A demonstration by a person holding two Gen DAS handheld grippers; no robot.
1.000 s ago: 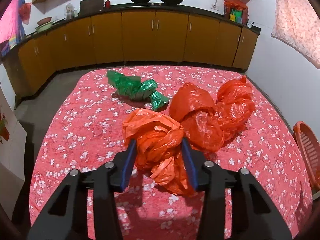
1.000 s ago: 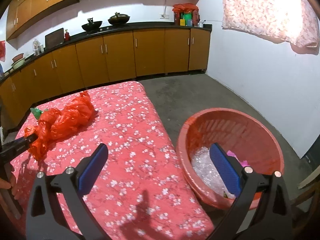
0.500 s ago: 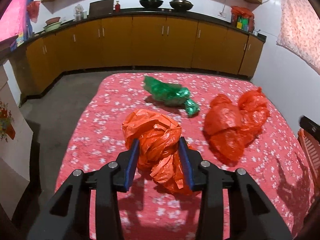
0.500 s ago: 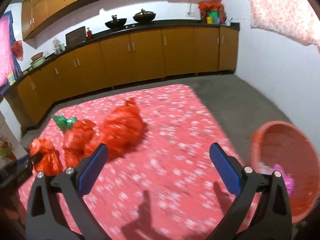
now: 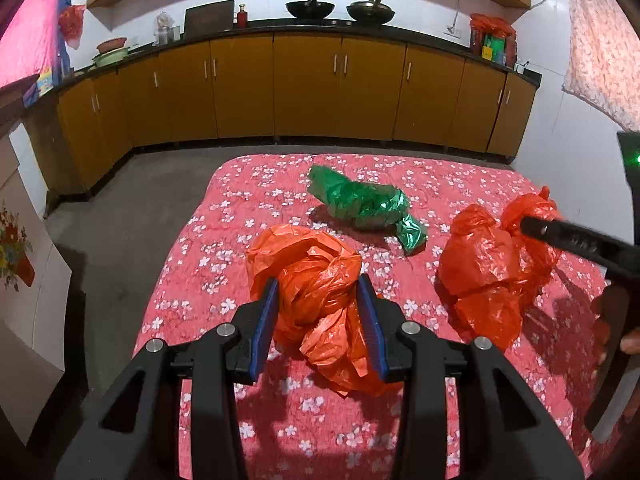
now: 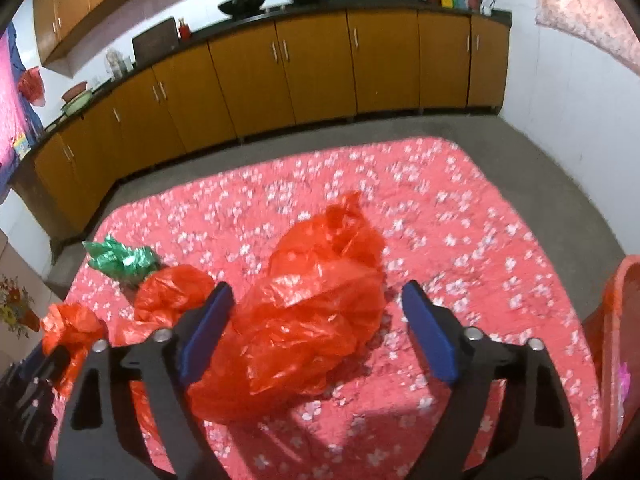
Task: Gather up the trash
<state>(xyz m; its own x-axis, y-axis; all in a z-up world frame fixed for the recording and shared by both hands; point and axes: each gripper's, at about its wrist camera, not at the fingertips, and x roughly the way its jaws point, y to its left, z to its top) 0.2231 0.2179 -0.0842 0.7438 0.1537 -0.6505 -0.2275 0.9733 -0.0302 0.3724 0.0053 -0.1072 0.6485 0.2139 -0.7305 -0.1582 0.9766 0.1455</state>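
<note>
My left gripper is shut on a crumpled orange plastic bag over the near left part of the table with the red flowered cloth. A bigger red bag lies on the cloth between the jaws of my right gripper. Those jaws are closing: the left pad is at the bag's edge, the right pad stands off it. A smaller red lump adjoins it on the left. Farther back lies a green bag. The right gripper's finger reaches over the red bag.
An orange-red plastic basin stands off the table's right edge, something pink inside it. Brown cabinets with pans on the counter run along the far wall. Grey floor surrounds the table. A person's hand shows at the right edge.
My right gripper has swung left from above the basin to over the big red bag, and its jaws have narrowed. The left gripper has drawn the orange bag away from the red bags.
</note>
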